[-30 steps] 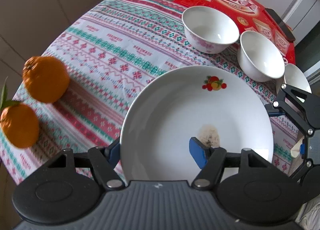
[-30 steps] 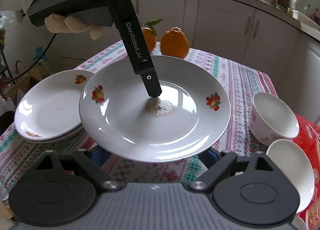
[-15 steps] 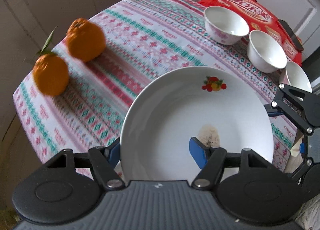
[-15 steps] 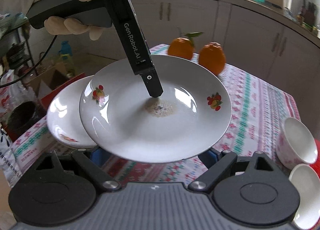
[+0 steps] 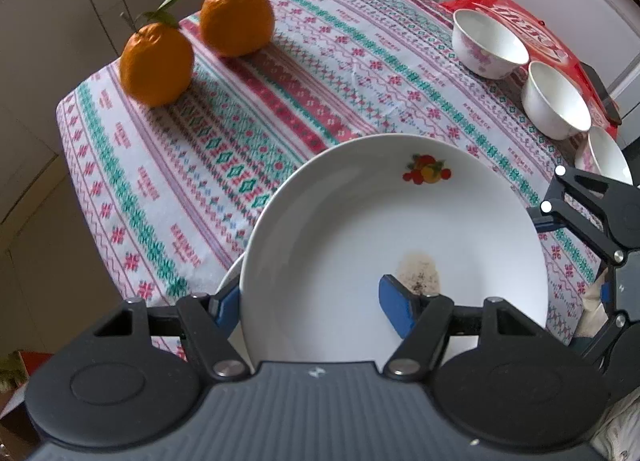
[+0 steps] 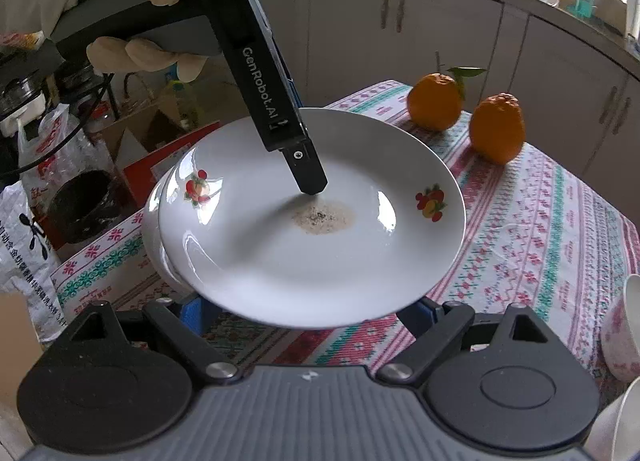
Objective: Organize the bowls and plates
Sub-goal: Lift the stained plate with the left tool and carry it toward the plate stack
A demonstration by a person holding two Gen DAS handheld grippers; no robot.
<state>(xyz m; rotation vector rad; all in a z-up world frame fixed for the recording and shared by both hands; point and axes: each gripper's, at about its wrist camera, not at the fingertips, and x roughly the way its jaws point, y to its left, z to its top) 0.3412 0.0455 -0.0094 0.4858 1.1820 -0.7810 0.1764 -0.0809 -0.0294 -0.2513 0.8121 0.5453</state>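
A white plate (image 5: 360, 245) with fruit prints and a brown stain is held above the table. My left gripper (image 5: 316, 301) is shut on its rim, one blue pad on top and one underneath. In the right wrist view the same plate (image 6: 312, 229) hangs over the edge of a plate stack (image 6: 154, 237) at the table's left edge. My right gripper (image 6: 304, 311) is open, its fingers beneath the plate's near rim. Three white bowls (image 5: 490, 43) (image 5: 556, 101) (image 5: 608, 159) stand at the far right.
Two oranges (image 5: 156, 65) (image 5: 236, 17) sit at the table's far left corner. A red box (image 5: 532, 29) lies under the bowls. The patterned tablecloth (image 5: 280, 101) covers the table. Bags and a carton (image 6: 48, 165) stand on the floor beyond the left edge.
Both grippers have carried the plate leftward across the table. It now hangs over the plate stack. The oranges and bowls have shifted right in view.
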